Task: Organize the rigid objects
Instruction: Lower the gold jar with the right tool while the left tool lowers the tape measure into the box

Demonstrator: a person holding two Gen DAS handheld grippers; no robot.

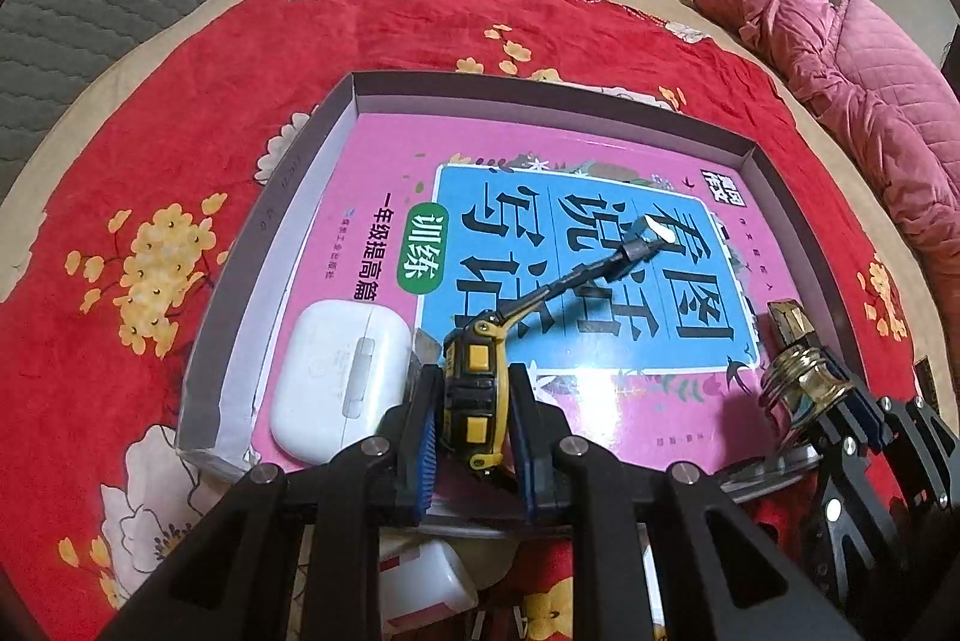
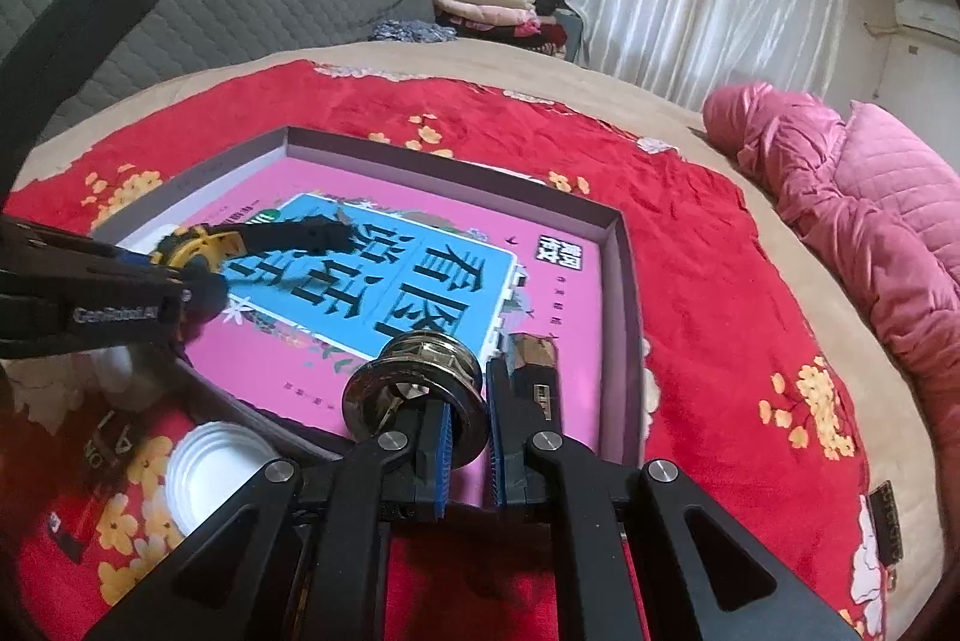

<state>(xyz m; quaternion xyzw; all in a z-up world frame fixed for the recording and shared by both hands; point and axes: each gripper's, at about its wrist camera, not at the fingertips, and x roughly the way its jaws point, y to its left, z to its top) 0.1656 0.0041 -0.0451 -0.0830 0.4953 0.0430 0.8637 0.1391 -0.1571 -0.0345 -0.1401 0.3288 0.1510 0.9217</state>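
A shallow grey box [image 1: 336,125] lies on the red floral blanket and holds a pink and blue book [image 1: 576,233]. My left gripper [image 1: 471,437] is shut on a yellow and black toy excavator [image 1: 474,383], held over the book's near edge with its arm pointing forward. A white earbuds case [image 1: 342,377] lies in the box just left of it. My right gripper [image 2: 465,437] is shut on a shiny gold and black ornament [image 2: 420,377] over the box's near right part; it also shows in the left wrist view [image 1: 804,371]. The left gripper appears in the right wrist view [image 2: 198,293].
A pink quilted jacket [image 2: 840,221] lies at the right on the bed. A white round lid [image 2: 210,479] and a white bottle [image 1: 426,587] lie on the blanket near the box's front edge. Folded clothes [image 2: 480,5] and a curtain are far behind.
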